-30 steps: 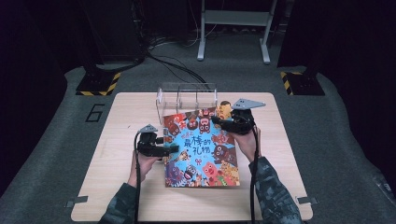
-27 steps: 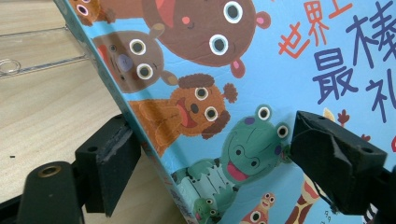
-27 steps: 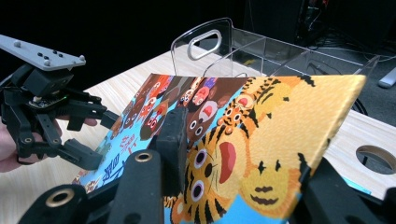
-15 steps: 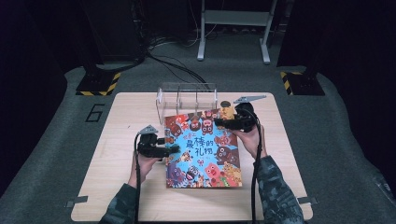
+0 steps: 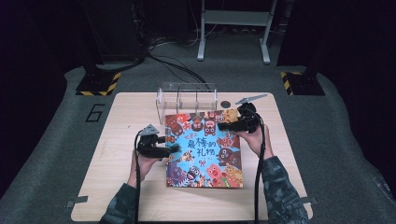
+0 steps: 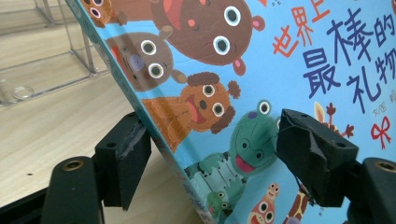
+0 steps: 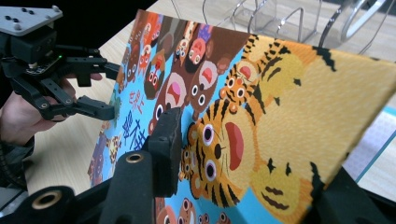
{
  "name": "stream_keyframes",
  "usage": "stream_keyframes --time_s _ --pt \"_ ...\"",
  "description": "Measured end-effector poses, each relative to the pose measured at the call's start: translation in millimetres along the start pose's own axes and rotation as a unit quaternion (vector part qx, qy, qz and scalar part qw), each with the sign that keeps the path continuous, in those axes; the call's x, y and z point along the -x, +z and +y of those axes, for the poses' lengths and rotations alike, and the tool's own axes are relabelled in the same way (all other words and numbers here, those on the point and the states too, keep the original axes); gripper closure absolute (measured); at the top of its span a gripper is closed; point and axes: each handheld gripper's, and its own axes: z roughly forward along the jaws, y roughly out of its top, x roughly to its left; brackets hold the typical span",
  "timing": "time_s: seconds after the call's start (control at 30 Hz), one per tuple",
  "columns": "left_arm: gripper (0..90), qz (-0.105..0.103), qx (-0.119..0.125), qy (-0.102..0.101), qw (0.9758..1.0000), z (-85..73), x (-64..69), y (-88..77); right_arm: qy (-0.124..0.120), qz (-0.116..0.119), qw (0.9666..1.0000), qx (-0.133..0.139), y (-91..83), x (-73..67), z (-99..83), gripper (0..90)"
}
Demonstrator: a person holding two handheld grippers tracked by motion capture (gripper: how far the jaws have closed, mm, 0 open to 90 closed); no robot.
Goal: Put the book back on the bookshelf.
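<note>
On the pale wooden table (image 5: 116, 121), my right gripper (image 5: 227, 125) loosely pinches the glossy, cartoon-animal hardcover picture book (image 5: 203, 149), my left gripper (image 5: 173, 148) closing, straddling its edge without pressing.

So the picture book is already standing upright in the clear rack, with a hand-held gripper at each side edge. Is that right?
Not quite. The picture book is not in the clear rack; the high view shows it on the table in front of the rack, its far end lifted. The rest holds: the left hand-held gripper and the right hand-held gripper are at its side edges.
</note>
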Motion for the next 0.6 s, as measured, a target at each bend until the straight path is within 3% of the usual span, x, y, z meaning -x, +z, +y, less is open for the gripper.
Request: stream_keyframes --time_s 0.03,0.07,0.2,0.6 --pt "27.5 0.001 0.003 -0.007 1.0 0.2 2.1 -0.8 0.007 0.0 1.0 0.0 0.1 0.3 -0.6 54.1" --pt "28.1 0.004 0.002 0.006 1.0 1.2 1.8 -2.3 0.008 0.003 1.0 -0.001 -0.1 1.1 -1.1 54.0" --pt "30.6 0.023 0.005 0.022 0.9995 3.7 5.8 -6.9 -0.005 0.003 1.0 0.006 -1.9 -0.2 -2.0 53.0" --pt "39.8 0.053 0.008 0.053 0.9972 11.7 9.8 -19.4 -0.017 -0.011 0.9998 0.003 -0.9 -1.5 -3.3 47.7"
